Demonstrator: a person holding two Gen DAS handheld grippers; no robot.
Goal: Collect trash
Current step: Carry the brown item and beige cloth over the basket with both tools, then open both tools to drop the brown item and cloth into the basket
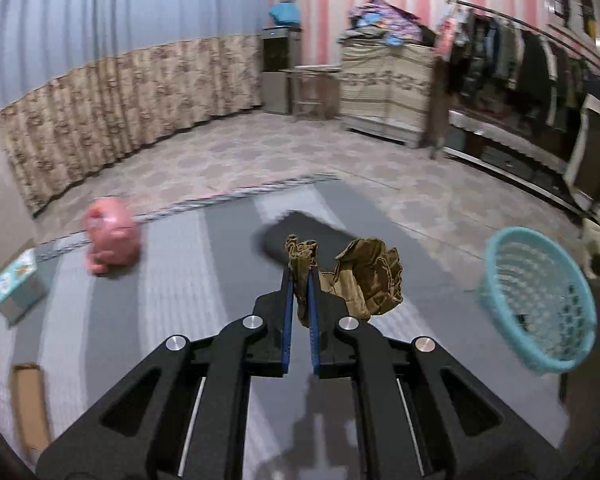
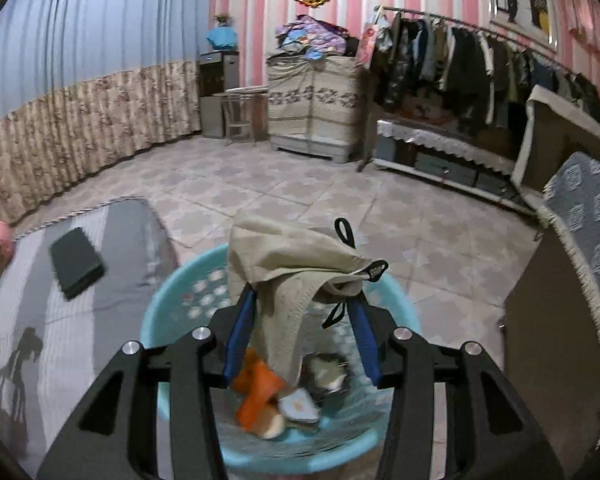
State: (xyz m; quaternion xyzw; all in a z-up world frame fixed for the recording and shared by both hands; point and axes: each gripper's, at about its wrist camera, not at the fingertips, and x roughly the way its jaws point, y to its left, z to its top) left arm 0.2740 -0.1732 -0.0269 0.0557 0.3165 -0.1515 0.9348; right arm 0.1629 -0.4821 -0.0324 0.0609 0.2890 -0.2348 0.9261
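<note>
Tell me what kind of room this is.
Most likely a bedroom in a home: a striped bedspread in the foreground, a clothes rack full of hanging garments along the pink striped wall, and floor-length curtains on the left.

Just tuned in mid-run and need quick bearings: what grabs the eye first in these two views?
The left gripper is shut on a crumpled brown paper above the grey striped bed. The right gripper, jaws apart, has a beige cloth draped between its fingers over the teal basket, which holds orange scraps.
</note>
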